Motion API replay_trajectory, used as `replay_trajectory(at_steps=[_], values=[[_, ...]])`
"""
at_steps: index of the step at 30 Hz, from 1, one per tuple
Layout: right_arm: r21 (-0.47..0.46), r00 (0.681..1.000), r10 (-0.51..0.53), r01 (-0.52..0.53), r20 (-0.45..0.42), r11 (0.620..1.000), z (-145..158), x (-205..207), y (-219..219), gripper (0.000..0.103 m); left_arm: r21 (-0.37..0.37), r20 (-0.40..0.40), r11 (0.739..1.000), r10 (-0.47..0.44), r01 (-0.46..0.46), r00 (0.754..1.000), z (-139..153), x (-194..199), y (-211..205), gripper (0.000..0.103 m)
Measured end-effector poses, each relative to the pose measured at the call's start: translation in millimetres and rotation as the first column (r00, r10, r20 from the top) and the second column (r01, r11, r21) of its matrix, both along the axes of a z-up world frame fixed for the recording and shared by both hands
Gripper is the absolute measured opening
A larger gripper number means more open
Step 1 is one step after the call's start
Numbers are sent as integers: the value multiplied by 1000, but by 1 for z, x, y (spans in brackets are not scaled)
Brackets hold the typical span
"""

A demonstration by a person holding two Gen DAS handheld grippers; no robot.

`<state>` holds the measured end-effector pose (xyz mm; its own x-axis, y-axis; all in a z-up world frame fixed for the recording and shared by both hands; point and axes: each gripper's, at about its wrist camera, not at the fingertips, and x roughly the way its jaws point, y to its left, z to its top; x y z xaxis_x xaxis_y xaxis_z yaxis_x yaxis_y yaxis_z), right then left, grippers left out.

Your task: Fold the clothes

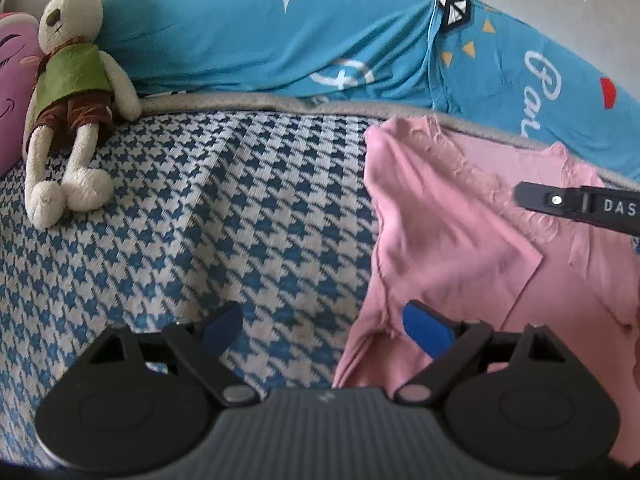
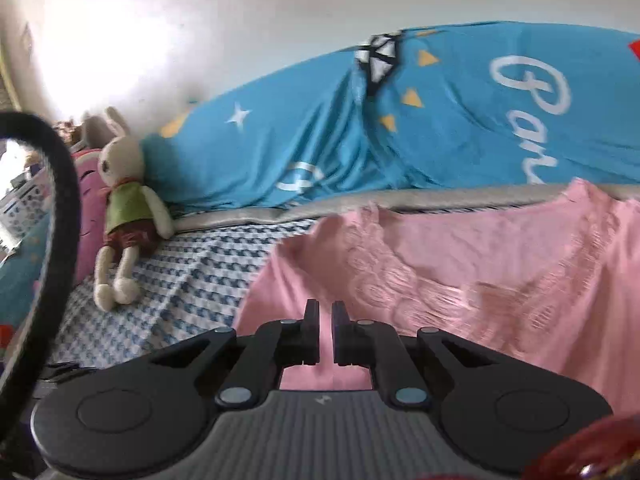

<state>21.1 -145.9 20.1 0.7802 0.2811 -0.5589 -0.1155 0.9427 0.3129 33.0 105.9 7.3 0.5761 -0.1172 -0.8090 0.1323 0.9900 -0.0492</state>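
Observation:
A pink garment (image 1: 440, 220) with a lace neckline lies rumpled on the right of the houndstooth bed cover (image 1: 200, 200); its left edge reaches my left gripper's right blue pad (image 1: 426, 332). My left gripper (image 1: 324, 330) is open and low over the cover, with nothing between its fingers. In the right wrist view the pink garment (image 2: 480, 260) fills the right half. My right gripper (image 2: 326, 320) hovers over it, with only a thin slit between the fingers and no cloth visibly pinched. One of its black fingers (image 1: 560, 200) shows above the lace in the left wrist view.
A plush rabbit (image 1: 72, 92) lies at the far left of the bed, beside a pink pillow (image 1: 12, 80). Bunched blue printed bedding (image 1: 280, 40) runs along the back against the wall. A black cable (image 2: 60, 200) loops at the left of the right wrist view.

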Motion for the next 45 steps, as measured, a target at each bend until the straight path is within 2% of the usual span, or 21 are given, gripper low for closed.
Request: replay_trajectory(at_steps=[8,12,17,21,25,34,35,36,39,43,45], values=[[-9,999,45,-45,22,999,-3,24,17,11,-47,-8,999,24,-24,1000,1,6,-2,92],[-2,998,59,-59,28,998,-6,41,22,18,-39,-11,999,34,-34,999,-1,6,2,93],[-44,997,79,-78,23,996,-12,60,34,21,-23,-9,999,32,-33,999,-2,6,0,96],[-57,996,88,-86,28,995,-15,69,43,30,-21,-12,999,33,-34,999,-1,7,-1,96],[-71,995,98,-95,31,993,-18,78,52,30,-23,-13,999,36,-36,999,-1,5,0,96],[-134,998,65,-65,-3,989,-33,101,66,30,-13,-13,999,31,-31,999,-3,2,-1,97],[-136,998,58,-59,-10,989,-35,103,66,28,-11,-12,999,30,-30,999,-3,1,-1,97],[-134,998,56,-57,-11,989,-36,104,65,19,-9,-12,1000,29,-29,1000,-3,1,-1,97],[-95,997,81,-81,-8,992,-36,108,65,10,-6,-14,1000,27,-27,1000,-4,0,-1,97],[-6,995,100,-100,28,995,-31,117,66,8,-5,-12,1000,30,-30,999,-4,-1,-1,97],[-2,995,91,-91,27,996,-32,124,71,8,1,-11,1000,31,-31,999,-5,-1,-2,97]])
